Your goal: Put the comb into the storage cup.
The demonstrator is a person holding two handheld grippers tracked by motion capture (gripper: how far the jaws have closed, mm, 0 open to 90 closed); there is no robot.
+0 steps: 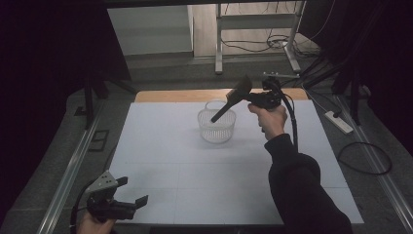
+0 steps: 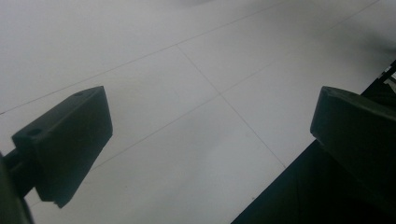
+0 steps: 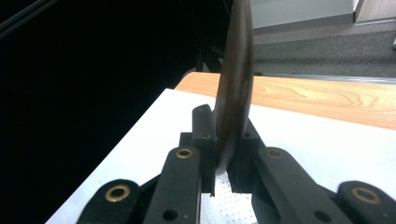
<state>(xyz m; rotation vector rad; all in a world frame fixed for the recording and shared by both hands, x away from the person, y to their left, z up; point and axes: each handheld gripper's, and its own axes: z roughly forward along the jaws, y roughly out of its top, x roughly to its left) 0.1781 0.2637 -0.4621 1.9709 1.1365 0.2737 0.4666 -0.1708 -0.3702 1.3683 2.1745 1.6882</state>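
A dark flat spatula (image 1: 238,92) hangs tilted over a clear perforated basket (image 1: 220,132) at the far middle of the white mat, its thin handle end dipping inside the basket's rim. My right gripper (image 1: 249,97) is shut on the spatula just below its broad end. In the right gripper view the spatula (image 3: 236,88) stands edge-on, clamped by my right gripper (image 3: 225,137), with a bit of the basket (image 3: 224,205) below. My left gripper (image 1: 132,191) rests at the mat's near left corner, open with nothing between its jaws; in its own view my left gripper (image 2: 210,135) looks onto bare mat.
The white mat (image 1: 195,170) covers a wooden table whose far edge (image 1: 185,95) shows. Metal rails (image 1: 73,165) run along both sides. A power strip (image 1: 338,122) and cables lie on the floor at right, and frame legs (image 1: 219,44) stand behind the table.
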